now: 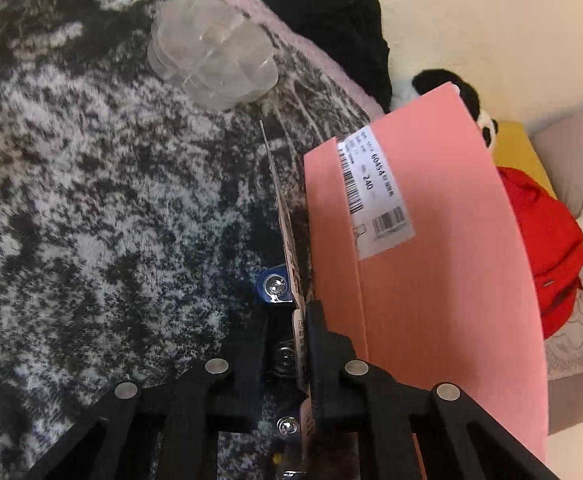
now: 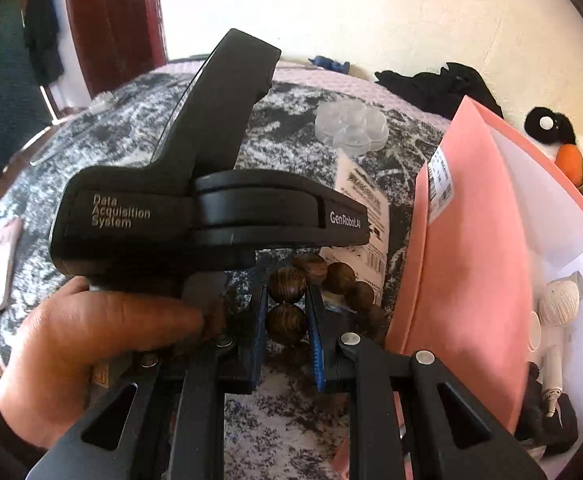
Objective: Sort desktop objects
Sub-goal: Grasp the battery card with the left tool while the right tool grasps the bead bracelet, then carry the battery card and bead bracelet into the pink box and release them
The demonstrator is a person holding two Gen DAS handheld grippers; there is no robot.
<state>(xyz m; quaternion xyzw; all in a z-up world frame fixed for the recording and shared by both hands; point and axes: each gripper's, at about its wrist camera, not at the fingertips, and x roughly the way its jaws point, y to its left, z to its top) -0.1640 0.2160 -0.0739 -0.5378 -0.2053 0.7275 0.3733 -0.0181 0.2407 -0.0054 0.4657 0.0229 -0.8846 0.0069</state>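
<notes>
While the right gripper (image 2: 287, 320) pinches the wooden bead bracelet (image 2: 291, 304) between its fingers, the left gripper (image 1: 285, 344) clamps a battery blister card (image 1: 287, 216) edge-on. Mid-sort; next, likely drop both in the pink box (image 2: 463, 248) just beside. Mottled grey surface (image 1: 111, 220); clear plastic tray (image 1: 211, 56) farther back, plush panda (image 2: 551, 128) by the wall.

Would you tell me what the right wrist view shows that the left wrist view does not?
Only the right wrist view shows the bead bracelet between the right gripper's fingers, the left gripper's body, and a hair dryer inside the box. Only the left view shows the left gripper clamped on a card. Both show the pink box and clear tray.
</notes>
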